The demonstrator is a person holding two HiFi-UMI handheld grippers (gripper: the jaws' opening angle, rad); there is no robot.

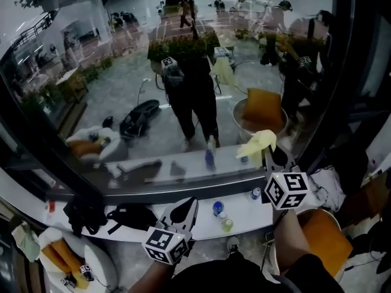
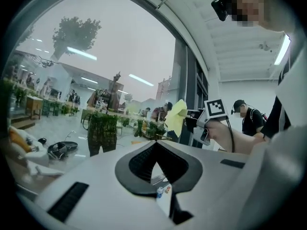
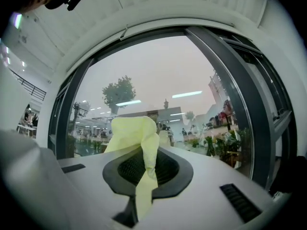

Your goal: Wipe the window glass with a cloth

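Observation:
The window glass point(image 1: 122, 60) fills the upper head view and mirrors a person. My right gripper point(image 1: 269, 154) is raised close to the lower right of the pane, shut on a pale yellow cloth point(image 1: 258, 142) that bunches above its jaws. In the right gripper view the cloth point(image 3: 134, 133) hangs out between the closed jaws of the right gripper point(image 3: 147, 153), with the glass point(image 3: 158, 71) ahead. My left gripper point(image 1: 183, 213) sits lower, over the sill, shut and holding nothing. The left gripper point(image 2: 156, 145) view shows the right gripper point(image 2: 194, 123) and the cloth point(image 2: 176, 116) at mid-right.
A white sill point(image 1: 195, 224) below the glass carries a blue-capped bottle point(image 1: 218, 208), a green one point(image 1: 227, 224), a can point(image 1: 255, 193) and a black bag point(image 1: 131, 215). A dark window frame point(image 1: 345, 72) stands at the right. An orange seat point(image 1: 324, 240) lies below it.

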